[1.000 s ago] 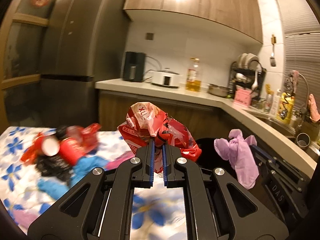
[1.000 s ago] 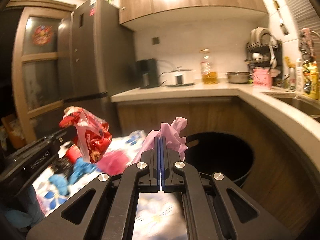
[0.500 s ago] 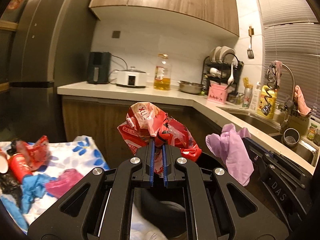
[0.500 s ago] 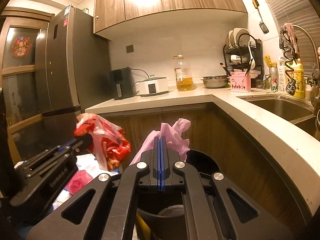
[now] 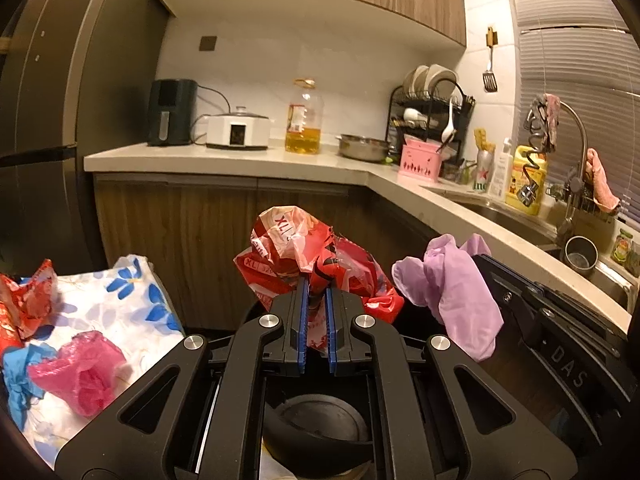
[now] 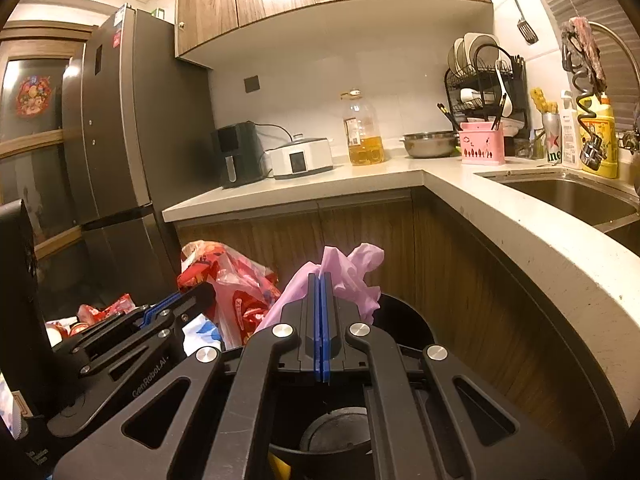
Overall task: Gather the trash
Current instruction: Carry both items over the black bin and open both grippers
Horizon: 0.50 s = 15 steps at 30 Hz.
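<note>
Black bin mostly hidden behind fingers

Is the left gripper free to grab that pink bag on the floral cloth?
Probably not yet: the left gripper is shut on the red plastic bag; the pink bag lies uncovered off to its side.

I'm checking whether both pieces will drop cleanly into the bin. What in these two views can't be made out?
- Black bin: both views, its opening mostly hidden behind gripper frames; how full, unclear.
- Red plastic bag: left wrist view, lower end hidden between the left gripper pads.
- Purple glove: right wrist view, part hidden behind the right gripper.
</note>
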### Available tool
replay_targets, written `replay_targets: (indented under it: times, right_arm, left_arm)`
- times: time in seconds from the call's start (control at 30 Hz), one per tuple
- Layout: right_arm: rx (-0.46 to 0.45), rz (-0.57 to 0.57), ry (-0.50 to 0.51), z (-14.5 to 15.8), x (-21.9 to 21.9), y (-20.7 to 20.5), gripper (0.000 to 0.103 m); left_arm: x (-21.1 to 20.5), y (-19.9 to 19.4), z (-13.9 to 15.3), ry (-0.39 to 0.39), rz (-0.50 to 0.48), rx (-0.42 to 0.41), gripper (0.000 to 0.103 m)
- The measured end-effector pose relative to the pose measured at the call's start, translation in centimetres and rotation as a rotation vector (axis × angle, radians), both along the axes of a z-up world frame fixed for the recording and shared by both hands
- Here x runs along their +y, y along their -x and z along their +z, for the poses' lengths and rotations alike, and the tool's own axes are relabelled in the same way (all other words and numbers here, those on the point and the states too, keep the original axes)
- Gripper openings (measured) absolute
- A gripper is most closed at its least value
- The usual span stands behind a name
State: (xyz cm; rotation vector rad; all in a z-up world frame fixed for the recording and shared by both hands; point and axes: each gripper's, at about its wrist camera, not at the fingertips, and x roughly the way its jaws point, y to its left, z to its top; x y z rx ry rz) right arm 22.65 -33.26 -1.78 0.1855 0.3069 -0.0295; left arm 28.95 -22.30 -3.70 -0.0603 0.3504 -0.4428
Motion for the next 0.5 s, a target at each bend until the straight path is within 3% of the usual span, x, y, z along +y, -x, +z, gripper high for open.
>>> replay_targets:
  times: [0.2, 0.27, 0.3, 0.33, 0.37, 0.4, 0.5]
  right_arm:
    - [0.036, 0.005, -0.025, -0.8, -0.6, -0.9, 0.002]
    - [0.043, -0.001, -0.030, -0.9, -0.8, -1.0, 0.003]
    - [0.045, -0.004, -0.033, -0.9, -0.9, -1.0, 0.010]
    - [0.045, -0.008, -0.037, -0.8, -1.0, -1.1, 0.015]
    - [0.041, -0.010, -0.042, -0.8, -1.1, -1.0, 0.027]
    - [0.036, -0.015, -0.045, -0.8, -1.2, -0.9, 0.033]
    - [0.036, -0.030, -0.053, -0.8, -1.4, -0.7, 0.034]
  left_arm:
    - [-0.6, -0.8, -0.7, -0.024, -0.016, 0.026, 0.012]
    - [-0.5, -1.0, -1.0, -0.027, -0.009, 0.031, 0.024]
    - [-0.5, -1.0, -1.0, -0.027, -0.005, 0.032, 0.029]
    - [-0.3, -1.0, -1.1, -0.023, -0.002, 0.034, 0.042]
    - [-0.1, -1.0, -1.2, -0.009, -0.003, 0.036, 0.052]
    - [0.1, -1.0, -1.2, 0.000, 0.004, 0.032, 0.054]
    - [0.7, -0.8, -1.1, 0.006, 0.020, 0.025, 0.063]
